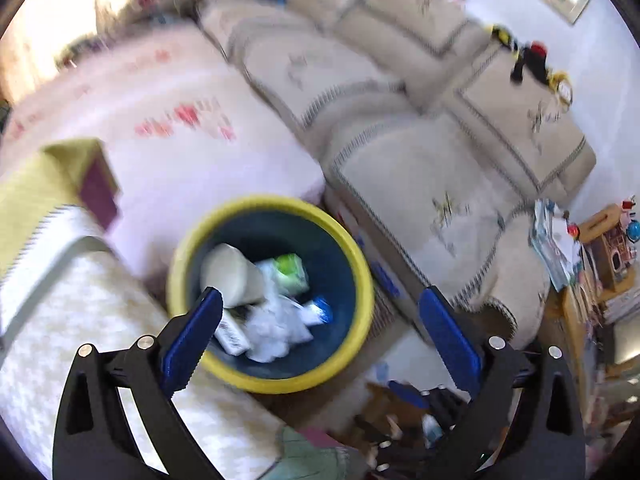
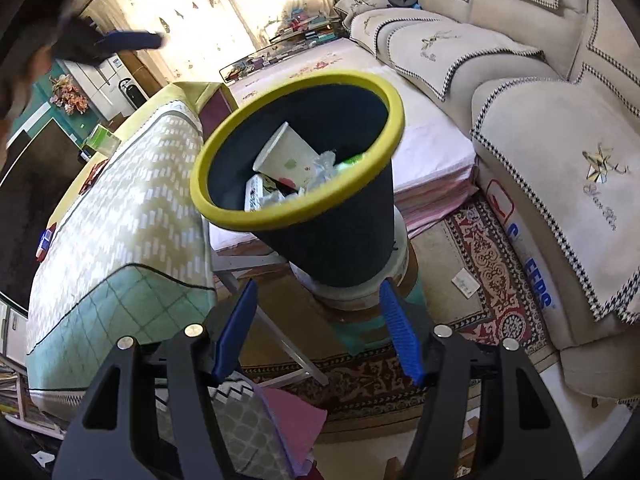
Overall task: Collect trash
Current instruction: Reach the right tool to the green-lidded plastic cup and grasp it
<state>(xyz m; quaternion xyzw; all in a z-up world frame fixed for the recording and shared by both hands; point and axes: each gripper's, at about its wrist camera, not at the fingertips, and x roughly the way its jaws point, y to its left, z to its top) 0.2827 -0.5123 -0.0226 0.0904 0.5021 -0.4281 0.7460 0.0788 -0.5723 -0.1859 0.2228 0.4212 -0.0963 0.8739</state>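
Above the yellow-rimmed bin [image 1: 269, 292], the left gripper [image 1: 320, 304] hangs with its jaws spread wide and nothing between them. The bin stands between the table [image 1: 92, 320] and the sofa [image 1: 420, 168], and already holds a paper cup [image 1: 232, 276], crumpled white paper [image 1: 280, 328] and a green-and-white packet [image 1: 292, 272].

The step in hand looks like a drop into the bin, judged finished or nearly so. To do it well, the open jaws should leave the yellow rim without catching it, since the bin looks light and would tip easily. The next piece, perhaps the small white card [image 2: 465, 282] on the patterned rug [image 2: 492, 264], wants an approach low and flat.

The right gripper [image 2: 316, 316] sits lower, its jaws partly apart and empty, aimed at the bin's base. Only its view shows that the bin [image 2: 320, 236] stands raised on a round white stand [image 2: 352, 292], and that one blue finger [image 2: 132, 40] of the other gripper shows up high. The left wrist view is blurred, yet it alone looks straight down on the contents.
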